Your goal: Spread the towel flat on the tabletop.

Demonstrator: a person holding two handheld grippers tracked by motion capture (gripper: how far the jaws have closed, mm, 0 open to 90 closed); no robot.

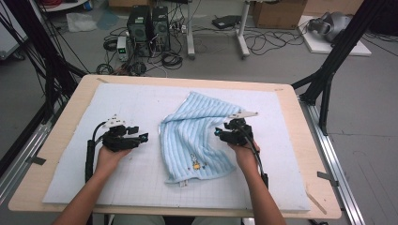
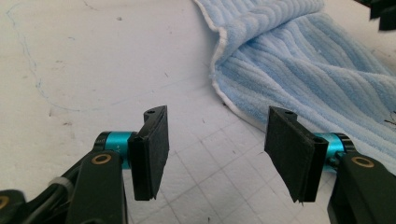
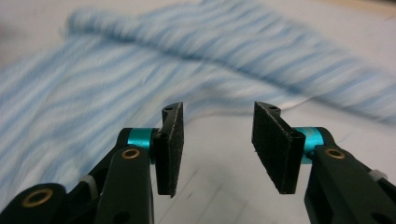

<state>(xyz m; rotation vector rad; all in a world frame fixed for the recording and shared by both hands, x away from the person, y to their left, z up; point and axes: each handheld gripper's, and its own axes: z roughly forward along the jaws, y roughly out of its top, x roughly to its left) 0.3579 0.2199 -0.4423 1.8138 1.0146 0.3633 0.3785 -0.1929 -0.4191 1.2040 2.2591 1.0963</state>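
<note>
Nearest the high camera, two forearms coming in from the near edge, each hand carrying a gripper over the white gridded mat [image 1: 141, 187] that is covering the wooden table [image 1: 61, 136]. Left gripper [image 1: 143, 137] hovering over bare mat left of centre, pointing right toward the towel [image 1: 197, 136] and standing a little apart from its left hem; jaws gaping wide with nothing but gridded mat between them, the pads [image 2: 156, 149] touching no cloth in the left gripper view [image 2: 215, 154]. Right gripper [image 1: 217, 132] sitting at the towel's right side, pointing left across the striped cloth; jaws parted, nothing clamped between them, bare mat showing in the gap in the right gripper view [image 3: 217, 149] and blurred blue stripes lying just beyond the tips. Light blue ribbed towel lying crumpled in the middle of the mat, between the two grippers, long axis running from near to far and leaning toward the far right, where a corner is reaching up under the right gripper's grey plate. Near end spreading flat and broad, bearing a small cartoon figure [image 1: 196, 162] and a label at the near hem; far part bunching into folds, ribs running along the length. Beyond the table's far edge, computer towers [image 1: 149, 28] and tangled cables sitting on the floor.
</note>
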